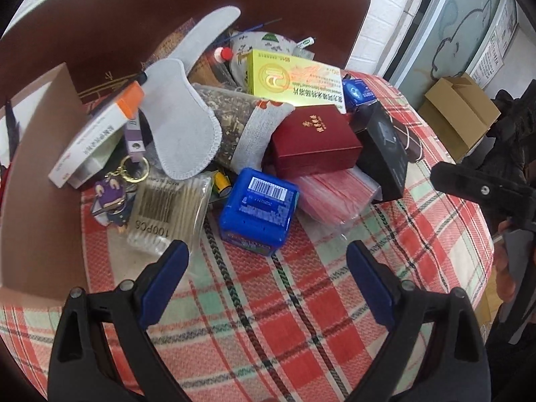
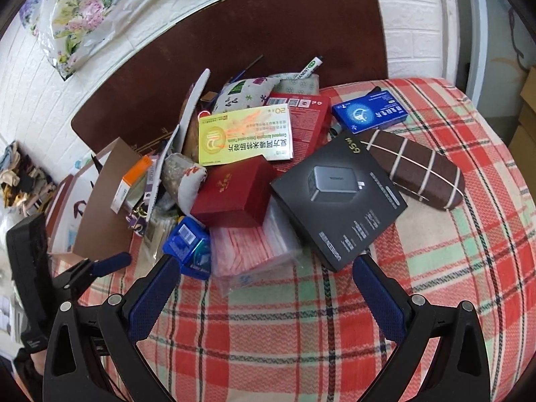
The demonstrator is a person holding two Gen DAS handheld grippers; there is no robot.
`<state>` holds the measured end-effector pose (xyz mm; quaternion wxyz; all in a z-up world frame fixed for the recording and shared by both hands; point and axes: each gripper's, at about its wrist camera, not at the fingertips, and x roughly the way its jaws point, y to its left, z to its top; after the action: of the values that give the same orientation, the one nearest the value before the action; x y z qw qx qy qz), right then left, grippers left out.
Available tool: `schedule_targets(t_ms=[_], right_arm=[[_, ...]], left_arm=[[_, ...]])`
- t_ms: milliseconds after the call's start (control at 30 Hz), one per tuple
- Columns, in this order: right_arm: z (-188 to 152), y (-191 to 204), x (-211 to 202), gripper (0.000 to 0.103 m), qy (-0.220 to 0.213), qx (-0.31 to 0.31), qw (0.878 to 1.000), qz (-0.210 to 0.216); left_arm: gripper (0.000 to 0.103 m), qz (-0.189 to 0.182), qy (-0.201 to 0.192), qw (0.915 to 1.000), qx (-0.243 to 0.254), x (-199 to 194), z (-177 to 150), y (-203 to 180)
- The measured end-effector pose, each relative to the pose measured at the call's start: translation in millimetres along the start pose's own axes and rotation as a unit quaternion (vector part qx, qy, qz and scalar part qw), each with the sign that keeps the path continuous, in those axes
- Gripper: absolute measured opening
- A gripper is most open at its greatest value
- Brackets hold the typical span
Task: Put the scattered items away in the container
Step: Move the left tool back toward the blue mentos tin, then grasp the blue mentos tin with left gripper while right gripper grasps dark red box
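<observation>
We're at the start — nothing picked yet, both grippers hanging over the plaid cloth [image 2: 301,328] before the pile. Left gripper [image 1: 268,268] spread wide, empty, just short of the blue tin [image 1: 258,209]; right gripper [image 2: 268,274] also spread, empty, near the black charger box [image 2: 338,197]. Container looks like the brown cardboard box [image 1: 40,181] at the left, pile leaning against it. Next move, we judge: close on the blue tin, carry it left into the box. Count — one tin, one charger box, one red case [image 2: 234,191], one yellow carton [image 2: 244,137], two grey insoles [image 1: 181,124].
</observation>
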<state>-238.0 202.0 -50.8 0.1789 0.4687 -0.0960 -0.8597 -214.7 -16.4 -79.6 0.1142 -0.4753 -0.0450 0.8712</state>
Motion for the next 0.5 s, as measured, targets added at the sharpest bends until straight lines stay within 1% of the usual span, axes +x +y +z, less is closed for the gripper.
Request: schedule_targets(t_ms=[100, 233, 267, 333, 400, 433, 467, 500], right_arm=[[6.6, 3.0, 9.0, 0.103, 0.001, -0.015, 1.0, 0.002], [11.2, 4.2, 20.1, 0.103, 0.002, -0.025, 1.0, 0.011], [11.8, 3.8, 22.1, 0.103, 0.001, -0.025, 1.0, 0.012], [13.3, 2.7, 25.7, 0.103, 0.001, -0.026, 1.0, 0.011], [14.3, 3.5, 27.1, 0.103, -0.005, -0.027, 0.999, 0.016], [14.8, 6.2, 27.2, 0.103, -0.008, -0.031, 0.999, 0.024], [15.1, 9.8, 27.3, 0.103, -0.009, -0.037, 0.999, 0.032], [15.7, 14.0, 28.1, 0.103, -0.011, -0.045, 0.998, 0.04]], left_arm=[[0.095, -0.006, 0.009, 0.9999, 0.0, 18.1, 5.0, 2.1], [0.094, -0.006, 0.024, 0.9997, -0.006, 40.5, 8.4, 7.6], [0.092, -0.009, 0.025, 0.9996, -0.007, 43.8, 8.3, 8.5], [0.087, -0.012, 0.029, 0.9995, -0.006, 49.1, 8.0, 8.7], [0.076, -0.002, 0.039, 0.9992, -0.003, 56.0, 8.3, 8.3], [0.072, -0.001, 0.05, 0.9988, -0.005, 60.9, 7.9, 9.0], [0.065, -0.001, 0.063, 0.998, -0.008, 67.4, 6.9, 10.3], [0.061, 0.005, 0.067, 0.9977, -0.01, 71.4, 6.1, 11.2]])
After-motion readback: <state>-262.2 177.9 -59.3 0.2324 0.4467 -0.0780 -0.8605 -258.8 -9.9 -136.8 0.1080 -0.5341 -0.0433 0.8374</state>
